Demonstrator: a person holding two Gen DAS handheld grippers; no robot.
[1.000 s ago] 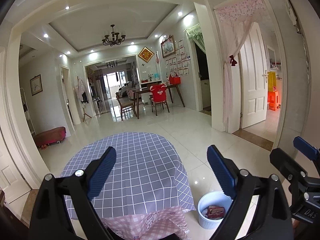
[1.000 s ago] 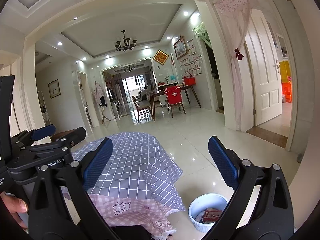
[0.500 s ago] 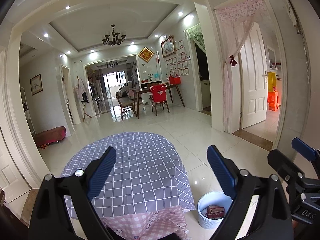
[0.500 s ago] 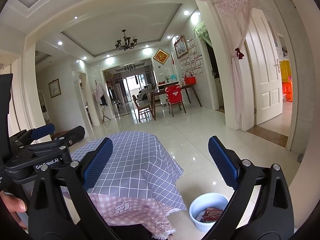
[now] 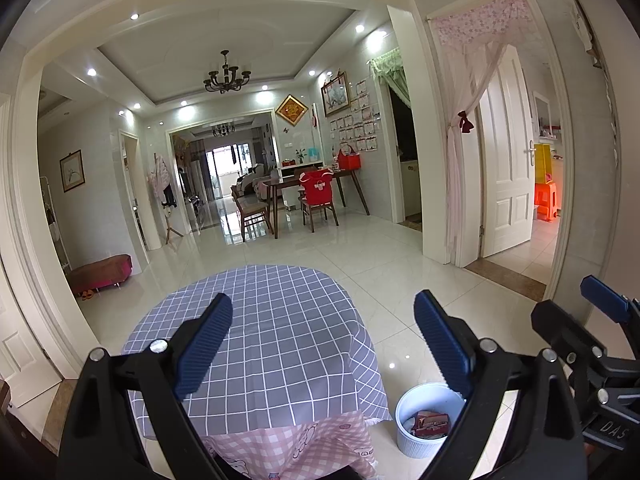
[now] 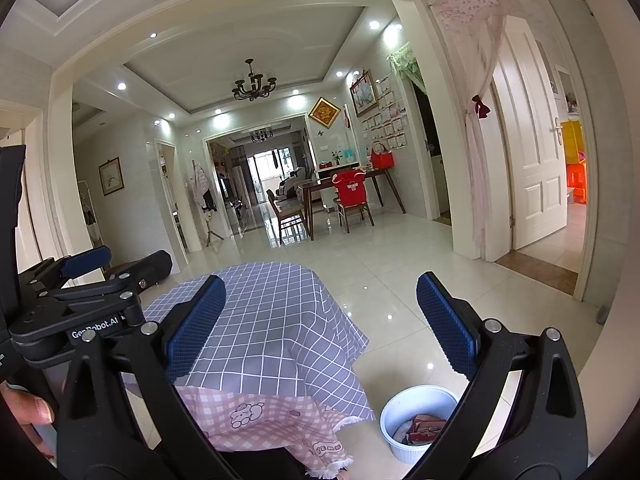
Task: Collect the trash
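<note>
Left tool [image 5: 323, 344]: jaws spread wide, blue pads well apart, nothing between them. It hangs above the near part of the worktop [image 5: 280, 320], a round surface under a grey checked cloth [image 5: 288, 360] with a pink checked cloth [image 5: 296, 444] showing beneath its near hem.

Right tool [image 6: 320, 324]: also fully spread, nothing gripped. In the left wrist view it enters at the right edge as black links with a blue pad; in the right wrist view the left tool shows likewise at the left edge, bearing white lettering. The two tools sit side by side, apart, both facing down the room.

Part of a hand [image 6: 28, 412] is visible at the lower left edge of the right wrist view, fingers on the left tool's body.

Trash: a white ribbed bin [image 5: 404, 428] stands on the tiled floor [image 5: 400, 280], just beside the right side of the worktop, partly hidden behind the left tool's right finger. Inside lies red and brown wrapper trash [image 5: 430, 424]; the same bin [image 6: 394, 412] and contents [image 6: 420, 430] appear low in the right wrist view. The worktop surface in sight carries no loose items.

Background: chandelier [image 5: 227, 78], dining table with chairs, one chair draped in red [image 5: 318, 188], a white door [image 5: 508, 152] ajar behind a pink curtain [image 5: 456, 160], and a red bench [image 5: 102, 270] by the left wall.
</note>
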